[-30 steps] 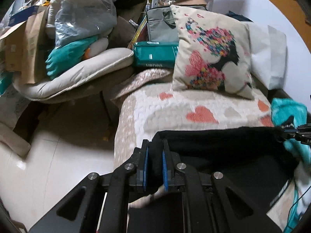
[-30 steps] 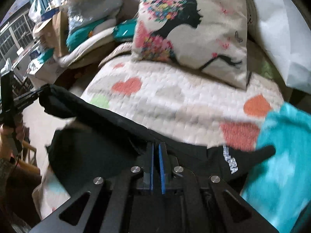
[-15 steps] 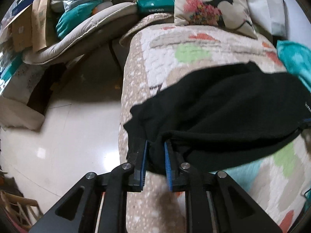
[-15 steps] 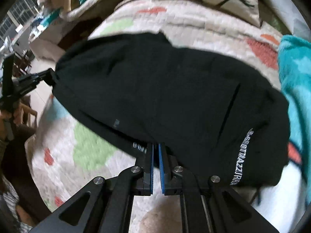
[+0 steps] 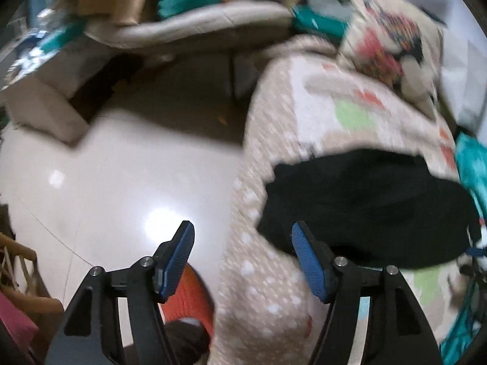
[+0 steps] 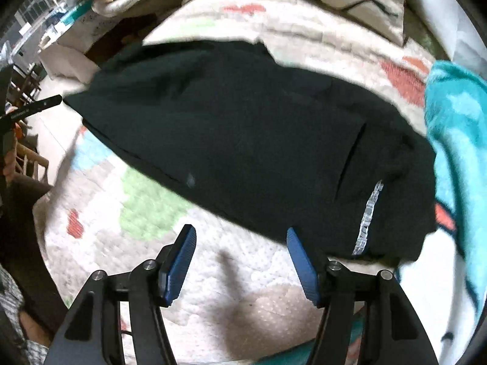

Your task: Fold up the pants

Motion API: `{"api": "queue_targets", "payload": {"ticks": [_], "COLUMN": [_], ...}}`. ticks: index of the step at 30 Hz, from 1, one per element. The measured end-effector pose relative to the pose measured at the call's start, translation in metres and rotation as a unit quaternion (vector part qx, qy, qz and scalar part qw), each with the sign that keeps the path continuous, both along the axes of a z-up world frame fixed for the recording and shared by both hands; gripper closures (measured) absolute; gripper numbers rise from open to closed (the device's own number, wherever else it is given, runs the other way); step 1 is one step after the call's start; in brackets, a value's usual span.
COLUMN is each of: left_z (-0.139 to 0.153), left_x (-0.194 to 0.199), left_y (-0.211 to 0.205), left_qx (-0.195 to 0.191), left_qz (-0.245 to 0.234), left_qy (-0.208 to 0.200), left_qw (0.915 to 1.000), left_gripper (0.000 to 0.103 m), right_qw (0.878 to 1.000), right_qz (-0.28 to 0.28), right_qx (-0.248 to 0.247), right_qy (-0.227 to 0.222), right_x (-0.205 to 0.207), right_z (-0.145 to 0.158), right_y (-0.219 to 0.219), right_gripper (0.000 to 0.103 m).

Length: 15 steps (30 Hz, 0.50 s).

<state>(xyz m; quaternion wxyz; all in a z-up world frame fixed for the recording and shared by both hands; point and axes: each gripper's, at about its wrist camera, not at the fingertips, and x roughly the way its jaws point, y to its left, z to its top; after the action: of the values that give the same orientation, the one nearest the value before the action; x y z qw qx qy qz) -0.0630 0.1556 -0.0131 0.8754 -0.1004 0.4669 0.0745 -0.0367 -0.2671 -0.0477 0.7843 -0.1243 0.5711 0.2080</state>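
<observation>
The black pants (image 6: 252,133) lie folded flat on the heart-patterned quilt (image 6: 249,273), with white lettering (image 6: 369,213) near their right end. They also show in the left wrist view (image 5: 365,210). My right gripper (image 6: 240,258) is open and empty, just in front of the pants' near edge. My left gripper (image 5: 243,255) is open and empty at the pants' left end, over the quilt's edge (image 5: 252,273). The left gripper's tip (image 6: 45,102) shows at the far left of the right wrist view.
A floral pillow (image 5: 392,45) rests at the quilt's far end. A teal blanket (image 6: 456,140) lies right of the pants. The glossy tiled floor (image 5: 121,188) drops off left of the quilt. Cushions and boxes (image 5: 188,21) are piled beyond it.
Both grippers have opened and let go of the pants, which now lie on the quilt. Both have pulled back a little from the cloth.
</observation>
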Motion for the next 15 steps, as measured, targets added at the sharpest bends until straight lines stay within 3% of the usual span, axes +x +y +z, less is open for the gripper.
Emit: {"api": "queue_targets", "payload": {"ticks": [3,5,7,10,13,15], "left_z": [0.006,0.0,-0.009,-0.026,-0.039,-0.051], "left_x": [-0.004,-0.004,0.004,0.019,0.033,0.04], "left_y": [0.018,0.033,0.034,0.013,-0.023,-0.046], "left_qx": [-0.019,-0.041,-0.067,-0.098,-0.084,-0.044], "left_qz": [0.047,0.087,0.092,0.061,0.021,-0.001], "left_qy": [-0.022,-0.017,-0.001,0.023,0.044,0.071], "left_qw": [0.9985,0.9952,0.9935,0.993,0.9952,0.9965], "left_gripper": [0.036,0.036,0.036,0.036,0.036,0.036], "right_qw": [1.0,0.999,0.999,0.998,0.995,0.992], "right_qz": [-0.003,-0.001,-0.001,-0.007,-0.038,-0.06], "right_qx": [0.015,0.022,0.036,0.048,0.066,0.079], "right_qy": [-0.021,-0.029,-0.03,-0.043,-0.061,-0.072], "right_x": [0.006,0.013,0.02,0.036,0.07,0.093], "right_z": [0.016,0.022,0.025,0.028,0.035,0.036], "right_y": [0.008,0.016,0.029,0.043,0.046,0.047], "right_gripper": [0.036,0.036,0.036,0.036,0.036,0.036]}}
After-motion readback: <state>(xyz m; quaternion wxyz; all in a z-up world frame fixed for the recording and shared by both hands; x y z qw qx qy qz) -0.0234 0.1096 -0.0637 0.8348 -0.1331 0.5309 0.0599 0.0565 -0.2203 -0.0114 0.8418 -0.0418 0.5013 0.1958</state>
